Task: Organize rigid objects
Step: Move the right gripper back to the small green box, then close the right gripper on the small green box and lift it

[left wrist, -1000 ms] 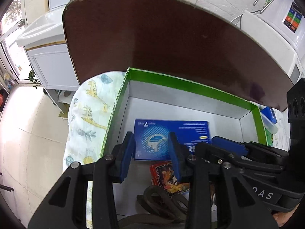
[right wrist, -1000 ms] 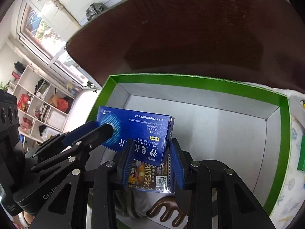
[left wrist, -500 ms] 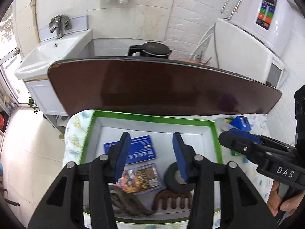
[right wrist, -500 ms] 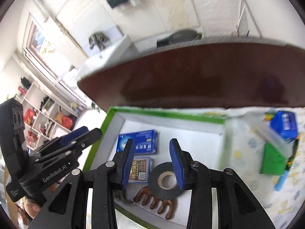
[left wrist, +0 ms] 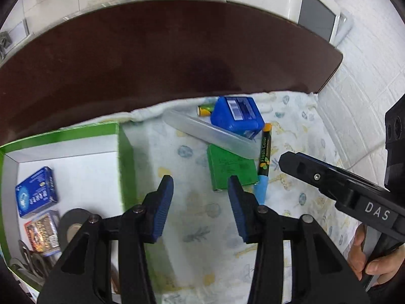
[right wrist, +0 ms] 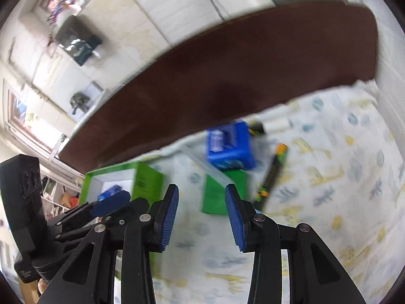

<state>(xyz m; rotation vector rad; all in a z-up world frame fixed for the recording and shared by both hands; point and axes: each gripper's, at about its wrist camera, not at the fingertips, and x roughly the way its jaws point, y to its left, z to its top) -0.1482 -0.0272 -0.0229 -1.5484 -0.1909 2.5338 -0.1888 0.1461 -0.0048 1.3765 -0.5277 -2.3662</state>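
White tile walls back a dark brown bench half covered by an animal-print cloth (left wrist: 298, 136). On it the green box (left wrist: 125, 152) already holds a blue carton (left wrist: 35, 192), a tape roll (left wrist: 73, 221) and a card pack (left wrist: 43, 233). Beside it wait a green packet (left wrist: 231, 168), a blue tub (left wrist: 235, 115), a marker (left wrist: 264, 157) and a clear case (left wrist: 212, 133). Left claw (left wrist: 200, 209) and right claw (right wrist: 201, 215) both gape, grasping nothing, aimed at the pile. Likely a fetching step: next, close on the green packet
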